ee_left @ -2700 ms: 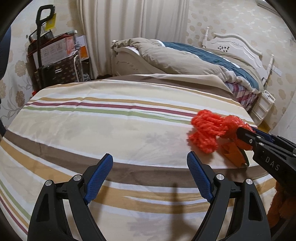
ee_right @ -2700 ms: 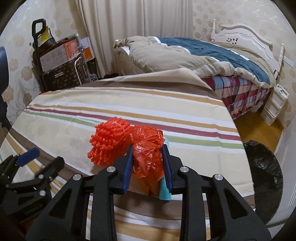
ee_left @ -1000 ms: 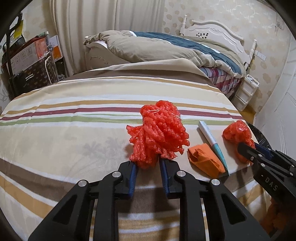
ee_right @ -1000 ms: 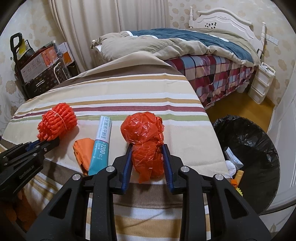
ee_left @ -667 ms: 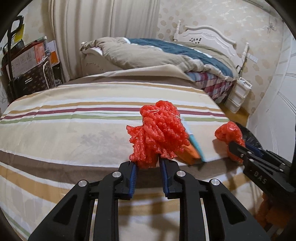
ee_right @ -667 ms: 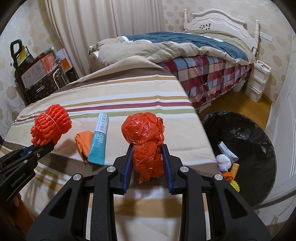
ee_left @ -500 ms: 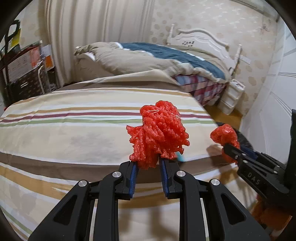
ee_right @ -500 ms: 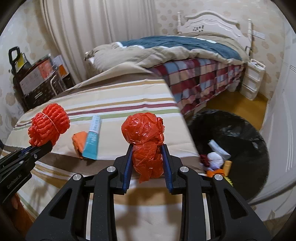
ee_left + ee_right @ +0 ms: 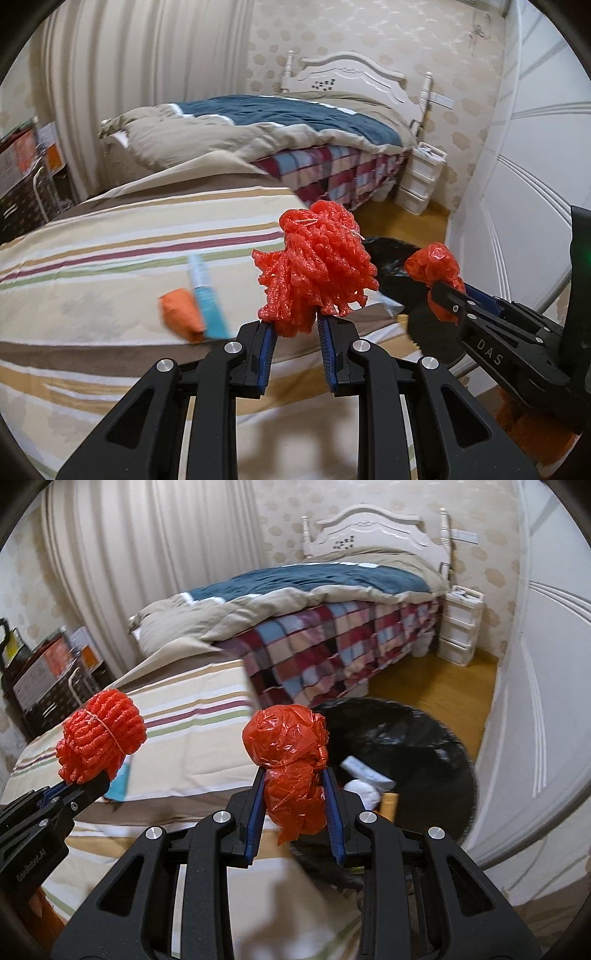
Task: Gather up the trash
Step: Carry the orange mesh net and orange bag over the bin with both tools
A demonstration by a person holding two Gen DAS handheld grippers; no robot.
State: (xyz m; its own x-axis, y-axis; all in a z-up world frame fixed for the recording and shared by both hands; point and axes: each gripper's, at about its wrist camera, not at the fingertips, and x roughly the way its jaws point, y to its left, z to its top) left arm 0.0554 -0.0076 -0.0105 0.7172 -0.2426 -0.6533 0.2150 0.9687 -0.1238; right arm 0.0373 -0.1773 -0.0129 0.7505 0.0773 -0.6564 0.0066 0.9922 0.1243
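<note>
A striped sheet [image 9: 110, 266] carries an orange wad [image 9: 181, 314] touching a teal tube [image 9: 205, 295].

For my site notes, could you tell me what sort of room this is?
Most likely a home bedroom: a bed with a white headboard, curtains, and a small drawer unit on the wooden floor.

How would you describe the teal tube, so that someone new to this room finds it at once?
Look at the striped bedcover in the foreground, near its edge beside the black trash bin. The teal tube lies flat there, touching an orange wad. It alone is long, slim and blue-green; the other trash nearby is red or orange.
</note>
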